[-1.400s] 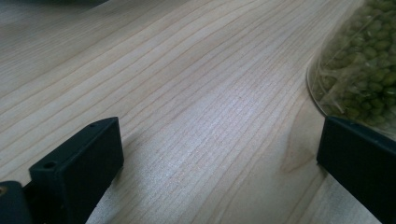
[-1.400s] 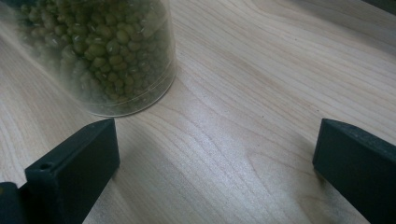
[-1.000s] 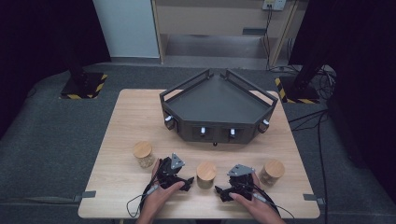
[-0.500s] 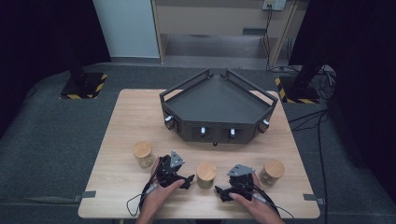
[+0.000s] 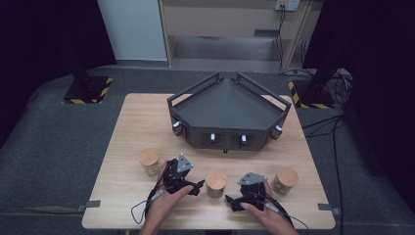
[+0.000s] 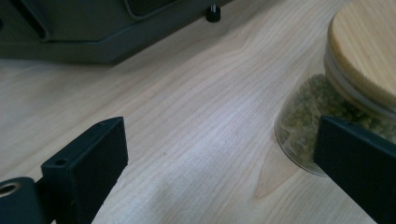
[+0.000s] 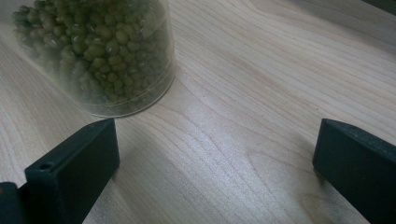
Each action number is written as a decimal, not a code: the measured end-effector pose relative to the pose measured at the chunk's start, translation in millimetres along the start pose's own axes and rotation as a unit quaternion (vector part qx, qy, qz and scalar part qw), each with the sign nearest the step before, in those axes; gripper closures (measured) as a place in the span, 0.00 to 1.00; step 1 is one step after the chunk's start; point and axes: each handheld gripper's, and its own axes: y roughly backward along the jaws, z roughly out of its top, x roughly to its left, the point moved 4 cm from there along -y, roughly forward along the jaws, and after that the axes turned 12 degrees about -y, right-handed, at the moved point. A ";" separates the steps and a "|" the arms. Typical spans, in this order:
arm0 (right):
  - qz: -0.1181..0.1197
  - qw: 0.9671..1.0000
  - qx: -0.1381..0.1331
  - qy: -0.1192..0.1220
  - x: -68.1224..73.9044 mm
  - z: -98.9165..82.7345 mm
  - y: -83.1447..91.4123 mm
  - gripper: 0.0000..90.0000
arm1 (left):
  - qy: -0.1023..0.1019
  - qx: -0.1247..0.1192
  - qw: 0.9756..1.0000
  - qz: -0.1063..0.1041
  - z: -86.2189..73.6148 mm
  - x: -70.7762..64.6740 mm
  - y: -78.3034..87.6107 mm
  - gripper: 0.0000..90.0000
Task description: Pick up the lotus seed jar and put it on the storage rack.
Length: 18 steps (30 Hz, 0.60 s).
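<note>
Overhead light brightens the tabletop (image 5: 137, 122); surroundings stay dark. Soft glare marks the wood in both gripper views, where near edges blur.

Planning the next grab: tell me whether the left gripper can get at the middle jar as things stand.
Probably yes. The left gripper is open with bare table between its jaws, and the middle jar stands just beside it, nothing between.
</note>
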 end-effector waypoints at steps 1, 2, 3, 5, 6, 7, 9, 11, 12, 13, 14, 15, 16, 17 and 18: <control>0.000 1.000 0.000 0.000 0.1 0.0 0.0 0.01 | 0.000 -0.002 1.000 0.000 0.9 0.7 1.2 0.02; 0.000 1.000 0.000 0.000 0.1 0.0 0.0 0.01 | 0.000 -0.003 1.000 0.000 1.8 1.4 2.5 0.02; 0.000 1.000 0.000 0.000 0.1 0.0 0.0 0.01 | -0.001 -0.005 1.000 0.000 2.7 2.0 3.9 0.02; 0.000 1.000 0.000 0.000 0.1 0.0 0.0 0.01 | -0.002 -0.007 1.000 0.003 4.4 2.5 6.3 0.02; 0.000 1.000 0.000 0.000 0.1 0.0 0.0 0.01 | -0.003 -0.008 1.000 0.004 5.0 3.3 7.4 0.02; 0.000 1.000 0.000 0.000 0.1 -0.1 0.0 0.01 | -0.002 -0.009 1.000 0.004 5.6 4.1 8.6 0.02; 0.000 1.000 0.000 0.000 0.1 -0.1 0.0 0.01 | -0.002 -0.012 1.000 0.007 6.2 5.8 11.2 0.02; 0.000 1.000 0.000 0.000 0.1 -0.1 0.0 0.01 | -0.002 -0.014 1.000 0.009 7.0 7.6 14.0 0.02; 0.000 1.000 0.000 0.000 0.2 -0.1 0.0 0.01 | -0.002 -0.015 1.000 0.010 7.3 8.3 15.3 0.02; 0.000 1.000 0.000 0.000 0.2 -0.1 0.0 0.01 | -0.002 -0.016 1.000 0.011 7.7 9.1 16.5 0.02; -0.001 1.000 0.000 0.000 0.2 -0.1 0.0 0.01 | -0.002 -0.016 1.000 0.012 8.2 10.1 17.7 0.02; -0.001 1.000 0.000 0.000 0.4 -0.1 0.1 0.01 | -0.002 -0.016 1.000 0.014 8.5 11.2 18.7 0.02; -0.001 1.000 0.000 0.000 0.4 -0.1 0.1 0.01 | -0.001 -0.016 1.000 0.017 8.9 11.9 19.9 0.02; -0.001 1.000 0.000 0.000 0.4 -0.1 0.1 0.01 | -0.002 -0.016 1.000 0.021 9.2 12.4 20.7 0.02; -0.001 1.000 0.000 0.000 0.4 -0.1 0.1 0.01 | 0.000 -0.017 1.000 0.022 9.1 13.7 21.4 0.02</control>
